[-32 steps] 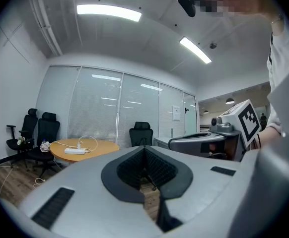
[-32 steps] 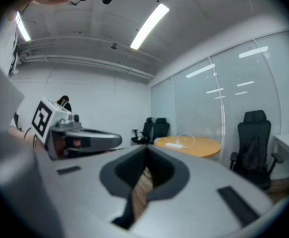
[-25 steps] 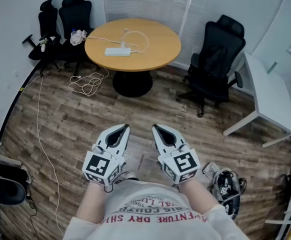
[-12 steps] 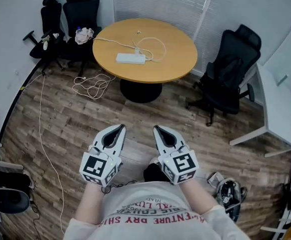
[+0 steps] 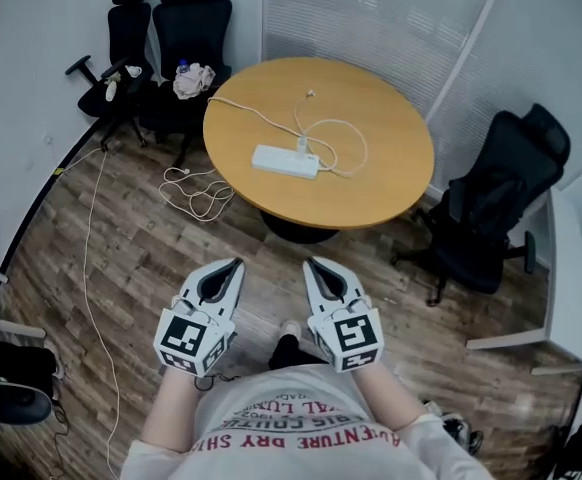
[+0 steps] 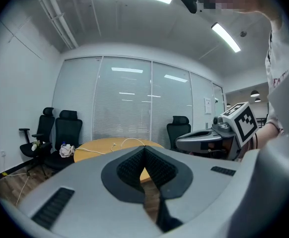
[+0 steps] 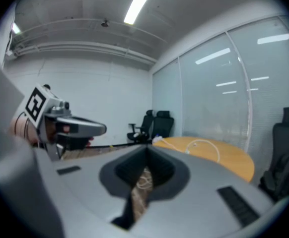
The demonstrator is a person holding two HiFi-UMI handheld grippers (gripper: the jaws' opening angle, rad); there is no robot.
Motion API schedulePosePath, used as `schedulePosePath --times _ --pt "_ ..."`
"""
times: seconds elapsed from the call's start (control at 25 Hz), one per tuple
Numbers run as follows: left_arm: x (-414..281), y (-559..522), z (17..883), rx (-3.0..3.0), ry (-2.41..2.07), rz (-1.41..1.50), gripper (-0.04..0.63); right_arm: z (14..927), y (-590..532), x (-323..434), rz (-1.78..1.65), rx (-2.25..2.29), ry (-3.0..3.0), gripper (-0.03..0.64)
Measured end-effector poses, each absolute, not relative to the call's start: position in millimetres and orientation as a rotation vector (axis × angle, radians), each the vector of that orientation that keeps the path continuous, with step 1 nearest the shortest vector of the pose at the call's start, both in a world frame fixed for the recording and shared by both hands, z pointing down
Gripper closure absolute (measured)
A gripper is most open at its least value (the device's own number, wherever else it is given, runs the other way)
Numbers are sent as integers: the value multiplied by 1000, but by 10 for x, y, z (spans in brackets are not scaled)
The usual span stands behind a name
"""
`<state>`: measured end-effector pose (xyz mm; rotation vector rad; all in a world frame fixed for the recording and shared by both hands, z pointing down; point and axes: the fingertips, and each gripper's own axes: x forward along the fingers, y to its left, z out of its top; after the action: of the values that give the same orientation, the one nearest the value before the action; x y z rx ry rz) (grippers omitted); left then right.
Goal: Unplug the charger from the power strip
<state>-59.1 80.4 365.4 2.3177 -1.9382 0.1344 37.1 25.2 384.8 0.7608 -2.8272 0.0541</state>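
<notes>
A white power strip (image 5: 286, 161) lies on the round wooden table (image 5: 371, 188), far ahead of both grippers. A small white charger (image 5: 302, 146) sits plugged into its far side, and a white cable (image 5: 343, 146) loops from it across the tabletop. My left gripper (image 5: 237, 264) and right gripper (image 5: 309, 263) are held side by side above the wood floor, short of the table, both shut and holding nothing. In the left gripper view the left gripper (image 6: 144, 148) has its jaw tips meeting, with the table (image 6: 109, 147) beyond. The right gripper (image 7: 145, 150) looks the same in its own view.
Two black office chairs (image 5: 196, 18) stand behind the table at the left, one with a bundle of cloth (image 5: 193, 80) on it. Another black chair (image 5: 501, 198) is at the right, beside a white desk (image 5: 581, 298). A coil of white cable (image 5: 201, 193) lies on the floor.
The table and power strip have come closer and shifted right and lower in the head view as the person walks toward them. Both grippers stay shut and side by side.
</notes>
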Motion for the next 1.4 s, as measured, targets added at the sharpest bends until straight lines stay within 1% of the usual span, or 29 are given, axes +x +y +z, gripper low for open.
schedulePosePath --times 0.28,0.68,0.88,1.16,1.4 --pt "-954 -299 3637 2279 -1983 137 565 3870 -949 46 82 732 -2829 591" --pt "-1290 -1327 3891 2304 -1869 181 565 4183 -1965 -229 205 800 -2728 591" --pt "-1584 -1956 3984 2398 -1742 208 565 4331 -2419 -438 260 918 -2639 591" --pt "-1947 -2842 4209 2575 -1526 381 565 4709 -3025 -743 401 1062 -2491 591" --pt "-2080 -3185 4708 2613 -1295 430 565 5016 -3202 -921 478 1109 -2386 591"
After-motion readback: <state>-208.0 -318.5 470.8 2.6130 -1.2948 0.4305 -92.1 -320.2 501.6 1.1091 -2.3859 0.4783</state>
